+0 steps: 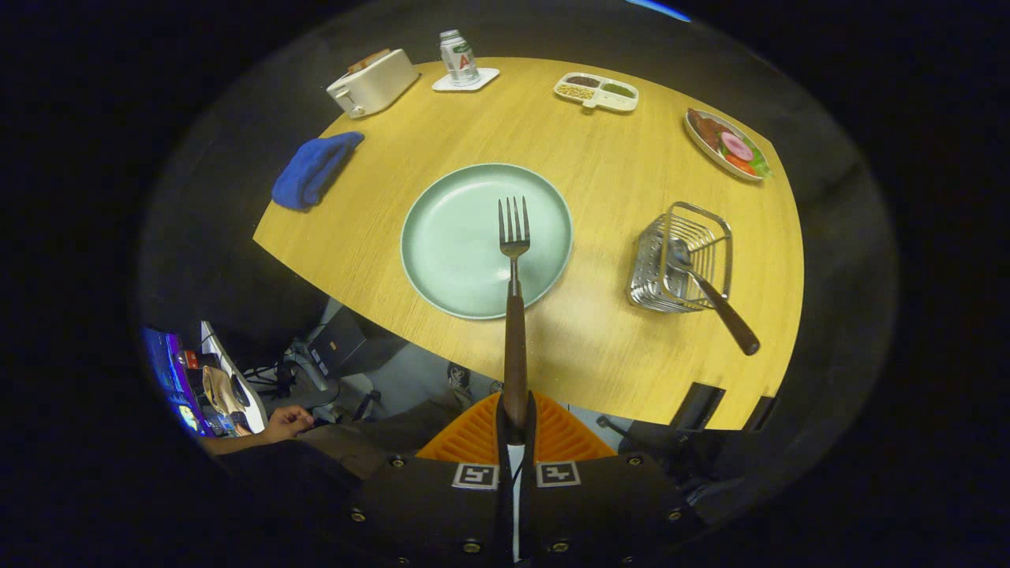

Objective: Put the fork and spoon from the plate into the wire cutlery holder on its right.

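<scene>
My gripper (515, 422) is shut on the dark wooden handle of the fork (514, 260), high above the table. The fork points straight ahead of the fingers, its metal tines over the pale green plate (450, 237), which lies bare on the wooden table (600, 347). To the plate's right stands the wire cutlery holder (680, 259). The spoon (710, 292) leans in it, bowl down inside and dark handle sticking out over the near rim toward the table's front edge.
At the table's far side are a white toaster (372, 81), a can (458, 57) on a coaster, a divided snack dish (596, 91) and a plate of food (727, 145). A blue cloth (314, 168) lies left of the green plate. A person's hand (286, 422) rests below the table's near edge.
</scene>
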The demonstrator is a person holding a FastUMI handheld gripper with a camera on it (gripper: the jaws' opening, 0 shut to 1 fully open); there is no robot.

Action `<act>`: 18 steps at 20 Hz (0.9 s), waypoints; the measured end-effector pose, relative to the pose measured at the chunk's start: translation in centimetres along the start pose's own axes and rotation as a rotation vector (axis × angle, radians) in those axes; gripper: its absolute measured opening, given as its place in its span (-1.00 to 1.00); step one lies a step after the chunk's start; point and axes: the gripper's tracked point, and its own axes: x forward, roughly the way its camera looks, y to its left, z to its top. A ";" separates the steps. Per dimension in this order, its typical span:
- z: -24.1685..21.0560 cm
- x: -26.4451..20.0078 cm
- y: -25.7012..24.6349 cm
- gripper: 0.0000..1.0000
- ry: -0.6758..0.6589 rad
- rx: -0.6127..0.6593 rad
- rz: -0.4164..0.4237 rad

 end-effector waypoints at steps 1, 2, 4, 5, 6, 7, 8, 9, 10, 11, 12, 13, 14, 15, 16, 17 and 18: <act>-0.2 -0.9 -1.3 -0.94 0.007 0.015 -0.015; -0.2 -1.7 -2.6 -0.94 0.014 0.031 -0.025; -0.5 -3.0 -4.5 -0.94 0.040 0.061 -0.028; -0.7 -3.5 -5.4 -0.94 0.058 0.077 -0.028; -0.8 -3.9 -6.2 -0.93 0.075 0.095 -0.029; -0.9 -4.1 -7.0 -0.93 0.089 0.110 -0.031; -0.9 -4.3 -7.6 -0.93 0.098 0.125 -0.032; -0.8 -4.4 -8.1 -0.94 0.100 0.143 -0.029; -0.4 -4.4 -8.4 -0.94 0.102 0.164 -0.022; -0.4 -4.2 -8.7 -0.93 0.111 0.185 -0.017; -0.3 -4.0 -9.1 -0.93 0.122 0.205 -0.013; -0.3 -3.6 -9.3 -0.93 0.138 0.217 -0.015; -0.3 -3.3 -9.7 -0.94 0.154 0.225 -0.020; -0.3 -3.0 -9.8 -0.94 0.170 0.228 -0.022; -0.1 -2.7 -9.9 -0.93 0.185 0.229 -0.018; 0.0 -2.5 -10.0 -0.93 0.200 0.234 -0.019; 0.1 -2.3 -10.2 -0.93 0.218 0.227 -0.023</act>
